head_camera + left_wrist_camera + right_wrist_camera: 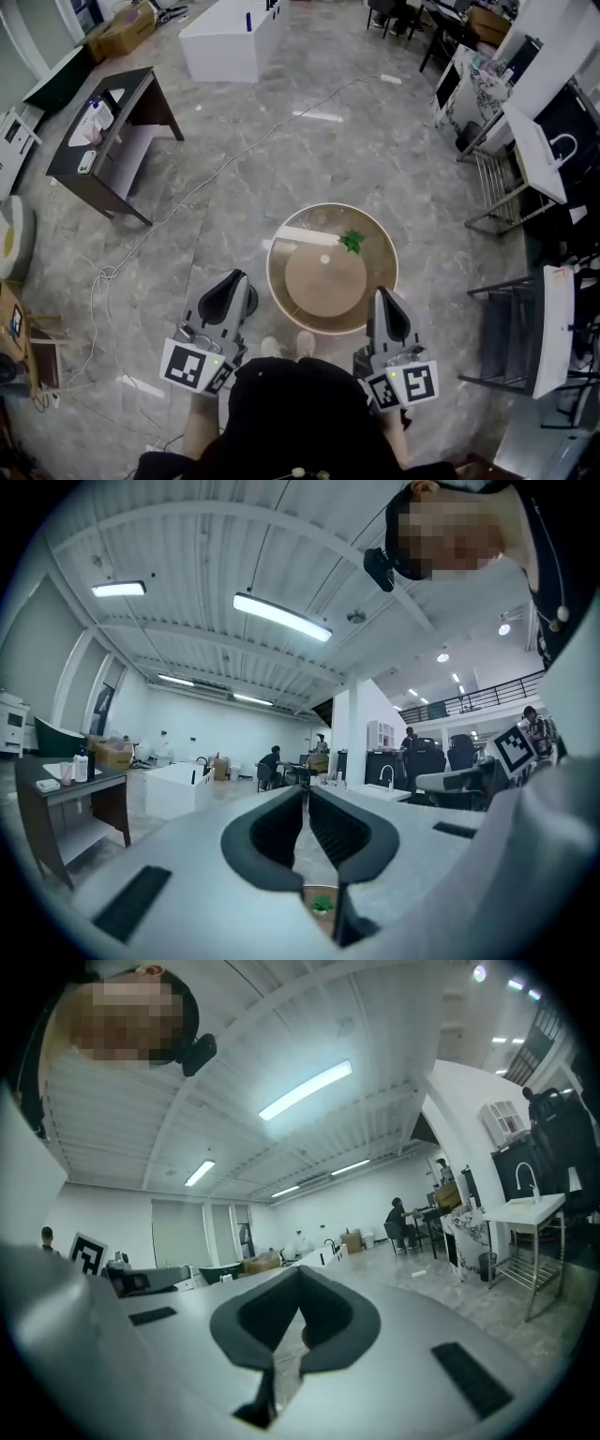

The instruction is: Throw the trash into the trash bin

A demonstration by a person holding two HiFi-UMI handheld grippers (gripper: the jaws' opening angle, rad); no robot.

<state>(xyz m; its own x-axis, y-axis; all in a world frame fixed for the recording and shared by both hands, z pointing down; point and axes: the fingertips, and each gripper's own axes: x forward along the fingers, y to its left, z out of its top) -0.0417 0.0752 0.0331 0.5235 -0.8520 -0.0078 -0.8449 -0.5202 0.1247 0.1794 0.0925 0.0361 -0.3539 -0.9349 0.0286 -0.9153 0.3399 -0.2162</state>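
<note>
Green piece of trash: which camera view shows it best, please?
The head view: it looks down into the round trash bin and shows the green piece whole, inside it. The left gripper view shows only a small spot of it, low in the picture. The right gripper view does not show it.

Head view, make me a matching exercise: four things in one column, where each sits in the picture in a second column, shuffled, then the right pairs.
Things:
1. trash bin
2. green scrap
3. dark desk
4. white table

Places:
A. inside the bin, near its far rim
B. upper left of the picture
C. centre of the picture, on the floor
D. top edge, left of centre

Pairs: 1-C, 2-A, 3-B, 4-D
</note>
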